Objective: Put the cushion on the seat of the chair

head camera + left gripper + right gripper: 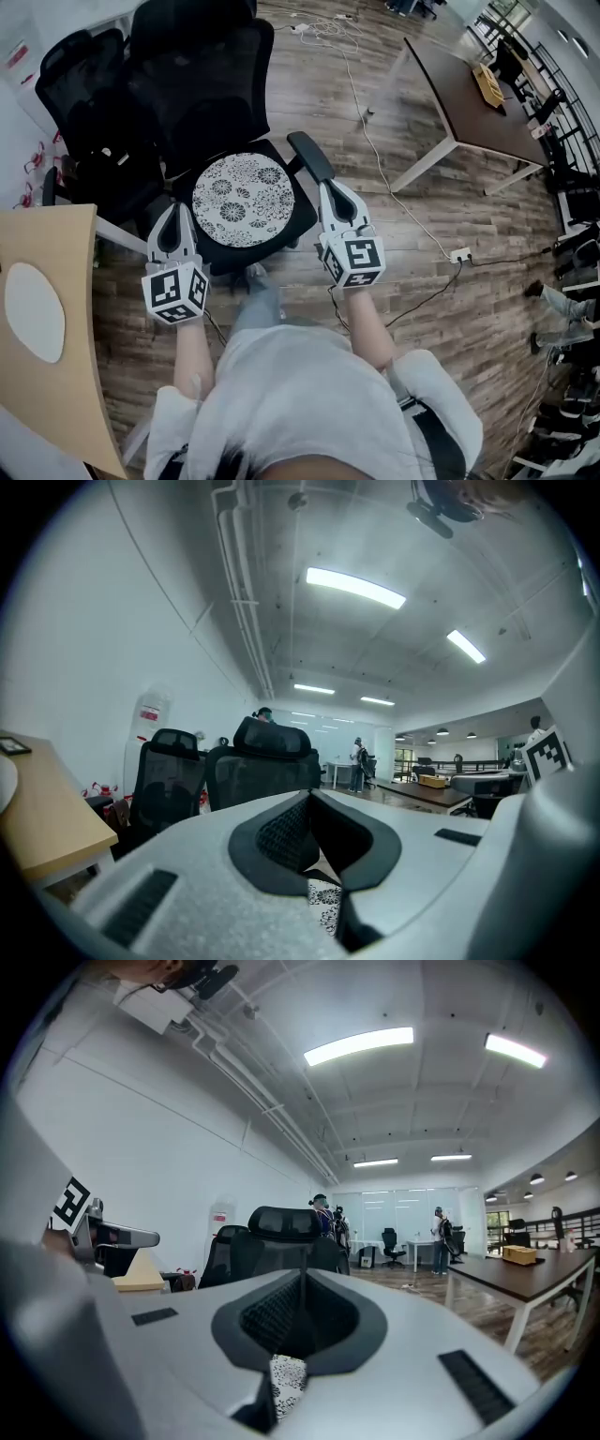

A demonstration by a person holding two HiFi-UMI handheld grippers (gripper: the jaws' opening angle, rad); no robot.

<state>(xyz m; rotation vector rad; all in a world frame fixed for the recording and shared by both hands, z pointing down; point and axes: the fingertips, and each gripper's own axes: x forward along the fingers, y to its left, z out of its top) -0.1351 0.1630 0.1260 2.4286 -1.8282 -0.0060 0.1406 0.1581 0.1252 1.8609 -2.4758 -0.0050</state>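
A round cushion, white with a black flower pattern, lies flat on the black seat of an office chair with a mesh back. My left gripper is shut just off the cushion's left edge, apart from it. To the right, my right gripper is also shut, beside the armrest and clear of the cushion. In the left gripper view the jaws meet with nothing between them, and a bit of cushion shows below. The right gripper view shows the same: closed jaws and cushion beneath.
A second black chair stands at the left behind the first. A wooden tabletop with a white oval on it fills the lower left. A dark table stands at the upper right. Cables and a socket lie on the wood floor.
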